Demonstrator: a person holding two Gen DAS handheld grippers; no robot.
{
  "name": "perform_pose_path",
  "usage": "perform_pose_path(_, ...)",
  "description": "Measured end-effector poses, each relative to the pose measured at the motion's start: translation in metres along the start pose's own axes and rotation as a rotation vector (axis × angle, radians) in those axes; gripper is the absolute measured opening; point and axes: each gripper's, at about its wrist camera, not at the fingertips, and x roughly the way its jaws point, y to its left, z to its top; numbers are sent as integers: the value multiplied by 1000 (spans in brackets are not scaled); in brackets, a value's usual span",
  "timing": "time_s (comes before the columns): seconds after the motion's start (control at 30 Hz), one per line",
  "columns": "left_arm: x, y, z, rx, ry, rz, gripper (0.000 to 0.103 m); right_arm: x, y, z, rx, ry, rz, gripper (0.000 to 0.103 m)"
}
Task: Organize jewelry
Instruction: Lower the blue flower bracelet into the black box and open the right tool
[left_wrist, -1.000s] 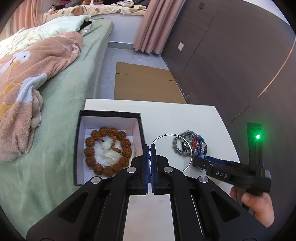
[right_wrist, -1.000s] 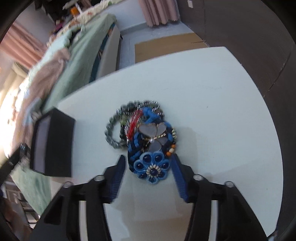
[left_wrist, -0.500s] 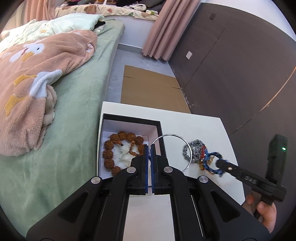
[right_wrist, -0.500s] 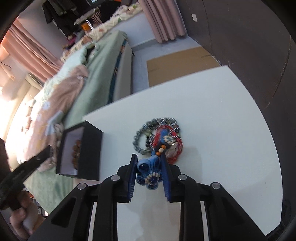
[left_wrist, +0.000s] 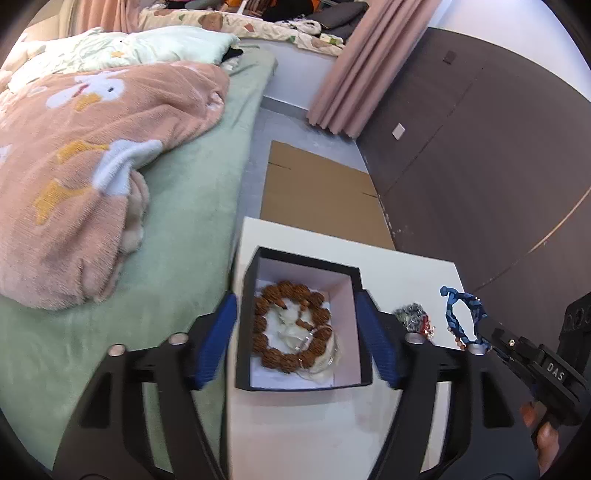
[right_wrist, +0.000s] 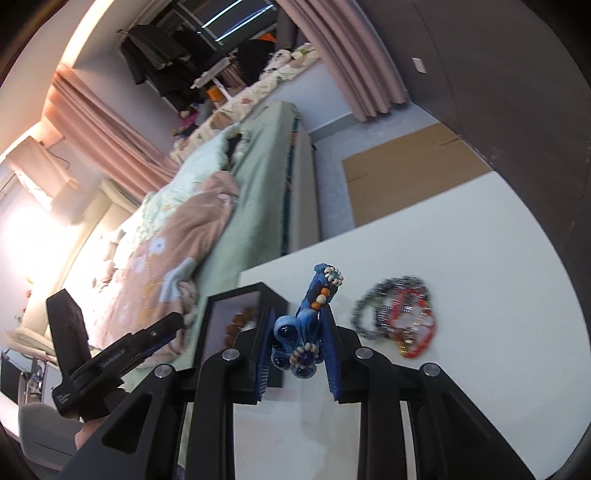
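From my left wrist view I read only "DAS" in white letters on my right gripper (left_wrist: 476, 341), out at four o'clock of the frame.

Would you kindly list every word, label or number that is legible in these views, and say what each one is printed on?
"DAS": white letters on the black body of the right hand-held gripper, seen in the left wrist view.
A pale printed label on the body of the left hand-held gripper, seen in the right wrist view: too blurred to read.
No lettering shows on the black box, the blue bracelet or the table.
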Motion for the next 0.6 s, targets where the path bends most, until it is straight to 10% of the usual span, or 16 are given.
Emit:
perform_pose_path(0.2, -7, 14, 10, -18, -36, 30, 96, 15, 22, -1, -26, 8, 70, 25)
perform_pose_path(0.6, -5, 34, 25, -45, -42, 65, 98, 60, 64, -3, -47, 60, 215, 28)
